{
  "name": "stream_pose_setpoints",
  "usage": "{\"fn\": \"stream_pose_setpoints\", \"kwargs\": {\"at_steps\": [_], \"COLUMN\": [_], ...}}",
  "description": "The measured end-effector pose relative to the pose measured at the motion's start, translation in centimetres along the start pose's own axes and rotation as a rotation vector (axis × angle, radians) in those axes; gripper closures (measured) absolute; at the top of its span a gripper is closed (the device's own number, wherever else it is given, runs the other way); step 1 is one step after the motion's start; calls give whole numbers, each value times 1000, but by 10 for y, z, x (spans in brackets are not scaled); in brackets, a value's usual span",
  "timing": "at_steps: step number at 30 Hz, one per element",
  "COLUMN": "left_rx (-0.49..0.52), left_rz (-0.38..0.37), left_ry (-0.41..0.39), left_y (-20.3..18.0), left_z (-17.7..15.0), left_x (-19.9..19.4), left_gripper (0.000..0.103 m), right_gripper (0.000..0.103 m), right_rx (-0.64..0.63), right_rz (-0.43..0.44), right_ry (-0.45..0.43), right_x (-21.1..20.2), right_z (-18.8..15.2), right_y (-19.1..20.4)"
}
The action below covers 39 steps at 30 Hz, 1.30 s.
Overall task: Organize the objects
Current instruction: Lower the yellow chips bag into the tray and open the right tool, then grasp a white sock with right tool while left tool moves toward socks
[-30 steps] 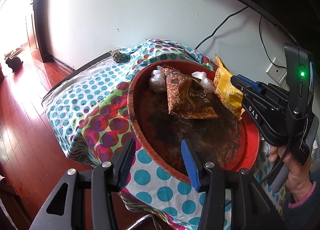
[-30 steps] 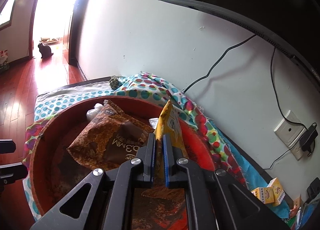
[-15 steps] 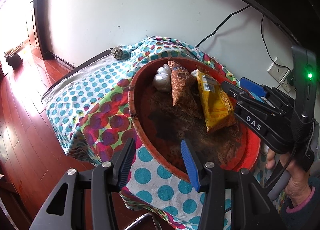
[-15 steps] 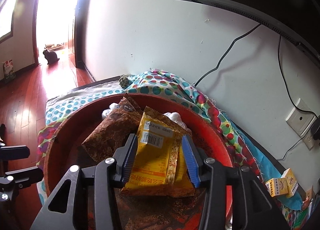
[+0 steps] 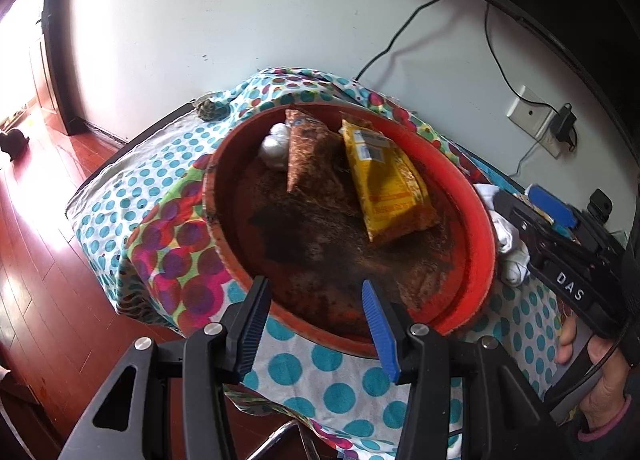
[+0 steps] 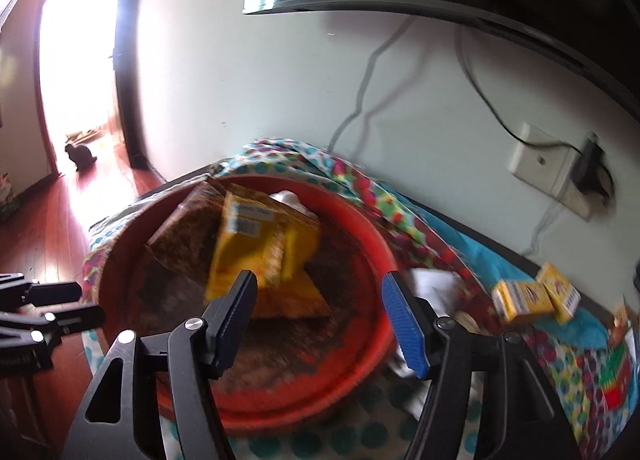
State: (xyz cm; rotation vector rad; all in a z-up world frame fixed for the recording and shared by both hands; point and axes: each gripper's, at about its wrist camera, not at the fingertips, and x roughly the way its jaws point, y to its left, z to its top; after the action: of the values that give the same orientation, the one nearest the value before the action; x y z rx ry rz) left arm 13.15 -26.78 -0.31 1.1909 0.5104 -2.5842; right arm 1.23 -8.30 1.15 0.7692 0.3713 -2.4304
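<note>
A round red tray sits on a polka-dot cloth. Lying flat in it are a yellow packet, a brown packet to its left and a small white bundle at the far rim. My left gripper hangs open over the tray's near rim, nothing between its fingers. My right gripper is drawn back to the tray's right side, its jaws opening and empty; the yellow packet lies beyond them. In the left wrist view the right gripper shows at the right, held by a hand.
White rolled cloths lie just right of the tray. Small yellow boxes rest further right on the cloth. A wall socket with a plug and cables are behind, with a dark screen above. Wooden floor lies to the left.
The right gripper opened and let go of the yellow packet, which now lies flat in the tray beside the brown packet. The right gripper pulled back to the right; the left view shifted slightly.
</note>
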Motion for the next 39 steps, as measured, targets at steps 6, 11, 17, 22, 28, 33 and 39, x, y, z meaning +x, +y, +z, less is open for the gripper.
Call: {"fn": "stream_pose_setpoints", "kwargs": {"at_steps": [6,11,17,22,28,33,39], "left_rx": [52,90,147,193,246,294,339], "left_rz": [-18,-28,-33,-53,-71,-79,-86], "left_ry": [8,23,31,44,67,80,86], "left_y": [-21,-37,-59,-79,-101,-119,-137], "left_z": [-6,-12,-16,-18,-24,-27,-29], "left_x": [1,2,2,5,11,17,24], "left_gripper": [54,54,54,54,54,54,54], "right_gripper": [37,34,30,30,30,30,34], "right_rx": [112,178,161,204,208,207,212], "right_rz": [-103,-121,-102,-62,-42,-27,-6], "right_ry": [94,157,185,203,213,217,220], "right_x": [-2,1,10,21,32,41,48], "right_z": [-43,-65,-72,-75,-75,-73,-71], "right_y": [-63,-93,-94,-99,-103,-104,-104]}}
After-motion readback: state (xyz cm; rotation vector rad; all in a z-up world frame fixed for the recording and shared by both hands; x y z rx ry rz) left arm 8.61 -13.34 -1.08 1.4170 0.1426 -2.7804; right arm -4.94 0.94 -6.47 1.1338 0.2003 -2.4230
